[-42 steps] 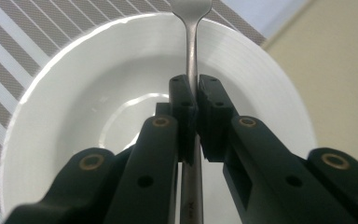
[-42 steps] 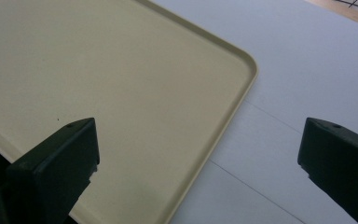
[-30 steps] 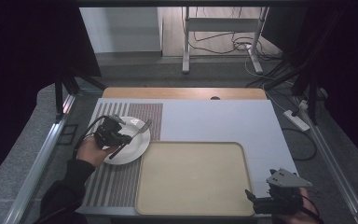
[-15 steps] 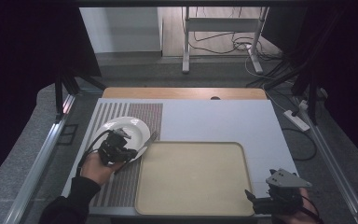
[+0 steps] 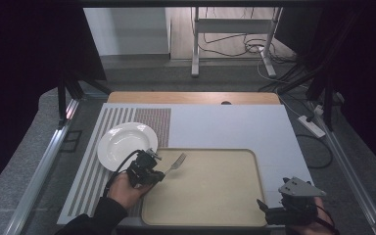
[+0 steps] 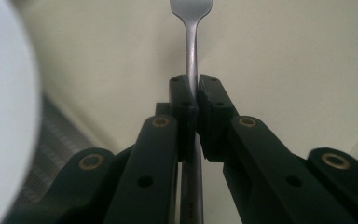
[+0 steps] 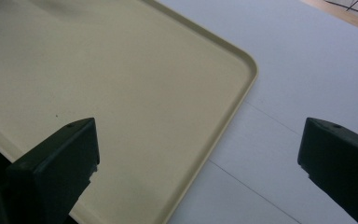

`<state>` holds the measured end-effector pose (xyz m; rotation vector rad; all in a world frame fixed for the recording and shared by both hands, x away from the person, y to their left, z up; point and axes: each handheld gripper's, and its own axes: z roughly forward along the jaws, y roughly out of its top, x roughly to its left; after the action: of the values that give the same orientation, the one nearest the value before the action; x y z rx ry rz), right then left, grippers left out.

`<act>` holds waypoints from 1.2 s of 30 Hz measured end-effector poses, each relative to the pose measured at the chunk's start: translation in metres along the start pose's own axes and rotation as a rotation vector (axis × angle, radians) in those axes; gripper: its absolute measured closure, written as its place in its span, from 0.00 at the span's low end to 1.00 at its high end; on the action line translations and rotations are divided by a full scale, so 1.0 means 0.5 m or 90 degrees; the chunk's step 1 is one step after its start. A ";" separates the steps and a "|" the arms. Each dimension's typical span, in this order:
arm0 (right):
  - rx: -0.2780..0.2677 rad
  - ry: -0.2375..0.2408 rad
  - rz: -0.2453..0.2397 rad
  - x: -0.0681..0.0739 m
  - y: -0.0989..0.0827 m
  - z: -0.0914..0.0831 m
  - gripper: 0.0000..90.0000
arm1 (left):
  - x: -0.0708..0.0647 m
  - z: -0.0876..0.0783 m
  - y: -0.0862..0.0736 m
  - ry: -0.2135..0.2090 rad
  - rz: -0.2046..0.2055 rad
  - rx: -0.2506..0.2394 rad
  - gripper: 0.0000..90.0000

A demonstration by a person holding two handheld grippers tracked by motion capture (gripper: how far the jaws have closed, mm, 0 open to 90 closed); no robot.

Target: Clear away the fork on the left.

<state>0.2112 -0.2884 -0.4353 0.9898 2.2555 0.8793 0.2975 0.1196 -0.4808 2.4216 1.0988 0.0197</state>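
Now fork [image 6: 191, 51] clamped in left hand-held gripper [image 6: 192, 91] over tray [image 5: 225, 196].

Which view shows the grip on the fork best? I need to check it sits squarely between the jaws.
The left gripper view: the left gripper clamps the fork by its handle, centred, tines ahead over the tray. The high view shows the fork small, jutting from the gripper over the tray's corner.

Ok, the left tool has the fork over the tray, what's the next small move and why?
Probably lower the fork onto the beige tray and then open. The left tool is shut on its handle, its tines already hang over the tray's near-left corner, and the white plate lies beside it.
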 end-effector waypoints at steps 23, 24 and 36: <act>0.003 0.005 -0.006 0.000 0.000 0.001 0.00 | -0.059 0.093 0.055 -0.004 0.135 0.049 0.99; 0.003 0.005 -0.006 0.000 0.000 0.001 0.00 | -0.057 0.094 0.055 0.002 0.133 0.050 0.99; 0.002 0.005 -0.007 0.001 0.000 0.001 0.00 | 0.006 0.078 0.047 0.040 0.080 0.054 0.99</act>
<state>0.2112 -0.2879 -0.4358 0.9761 2.2674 0.8757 0.3242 0.0924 -0.5057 2.5790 0.9919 0.0920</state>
